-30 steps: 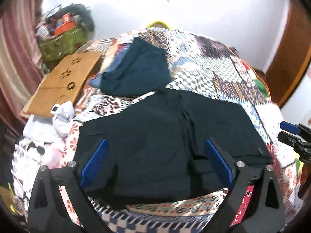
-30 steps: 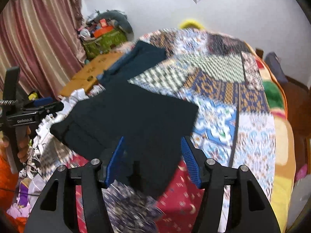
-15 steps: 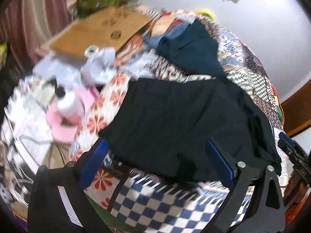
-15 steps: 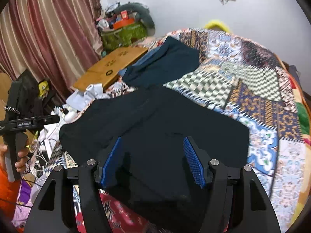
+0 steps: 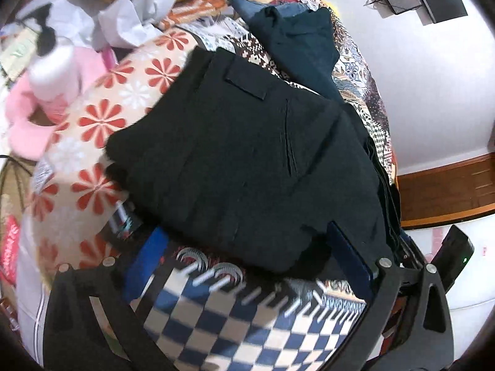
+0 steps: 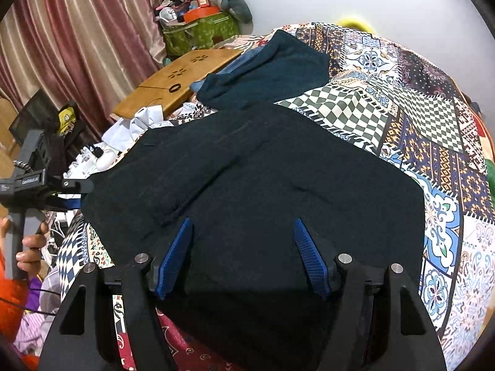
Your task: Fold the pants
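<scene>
- Right gripper (image 6: pixel 243 255): ribbed blue fingers (image 6: pixel 173 256) spreading apart, empty, above the pants (image 6: pixel 263 185).
- Left gripper (image 5: pixel 247 266): fingers released, empty.
- Black matte pants lie flat on the patchwork-quilted bed (image 6: pixel 433 123).
- Beyond: crumpled teal garment (image 6: pixel 272 71), perforated wooden board (image 6: pixel 182 77).

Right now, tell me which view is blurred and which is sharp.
Left wrist view: motion-smeared, worst on the checkered bedspread between the tongs, though the folded black pants stay readable. Right wrist view: sharp; only fisheye bending of the patchwork bedspread.

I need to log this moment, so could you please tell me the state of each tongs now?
Left tongs: open, holding nothing.
Right tongs: opening, over the black pants, gripping nothing.
</scene>
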`<state>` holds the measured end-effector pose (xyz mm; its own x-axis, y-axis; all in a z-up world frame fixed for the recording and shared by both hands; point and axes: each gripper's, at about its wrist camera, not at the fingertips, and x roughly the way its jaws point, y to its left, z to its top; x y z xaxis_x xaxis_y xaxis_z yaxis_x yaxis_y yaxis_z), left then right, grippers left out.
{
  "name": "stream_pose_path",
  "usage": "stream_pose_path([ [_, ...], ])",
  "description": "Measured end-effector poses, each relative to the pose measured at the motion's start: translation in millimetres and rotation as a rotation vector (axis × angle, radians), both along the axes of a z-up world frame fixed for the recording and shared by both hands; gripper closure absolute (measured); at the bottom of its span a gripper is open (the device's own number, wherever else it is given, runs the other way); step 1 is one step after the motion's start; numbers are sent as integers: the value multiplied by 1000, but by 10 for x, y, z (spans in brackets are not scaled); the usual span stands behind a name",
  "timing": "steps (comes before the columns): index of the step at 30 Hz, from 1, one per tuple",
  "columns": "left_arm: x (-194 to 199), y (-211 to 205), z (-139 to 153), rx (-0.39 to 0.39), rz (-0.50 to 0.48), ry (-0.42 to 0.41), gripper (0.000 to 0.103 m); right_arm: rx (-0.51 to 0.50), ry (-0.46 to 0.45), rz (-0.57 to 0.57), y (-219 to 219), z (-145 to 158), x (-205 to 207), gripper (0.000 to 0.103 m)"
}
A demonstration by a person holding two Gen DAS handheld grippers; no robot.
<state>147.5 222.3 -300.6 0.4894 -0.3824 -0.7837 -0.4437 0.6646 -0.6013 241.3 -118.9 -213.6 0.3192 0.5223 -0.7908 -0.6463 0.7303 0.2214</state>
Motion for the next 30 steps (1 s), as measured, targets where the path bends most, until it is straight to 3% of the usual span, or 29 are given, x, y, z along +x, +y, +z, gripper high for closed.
stream_pose_path([
  [9,332,173,-178,-2,30,12,3,21,11,-5,-5,-21,22,37],
  [12,424,269,-206,28,65,37,24,24,11,-6,-9,-19,21,37],
  [14,458,300,-186,85,77,54,47,29,13,-9,-18,-18,25,37],
  [15,462,323,-184,98,78,51,50,35,18,-12,-26,-15,32,37],
  [16,452,337,-152,122,84,49,65,44,27,-22,-39,-11,40,37],
  [17,445,345,-97,166,91,51,74,59,41,-38,-54,-4,49,37],
  [20,462,361,110,225,86,3,78,102,74,-66,-103,47,61,37],
  [24,570,228,578,382,56,-77,80,129,64,-102,-282,141,33,37],
  [30,725,-280,1435,614,-22,-269,82,64,-3,-205,-810,197,-26,37],
])
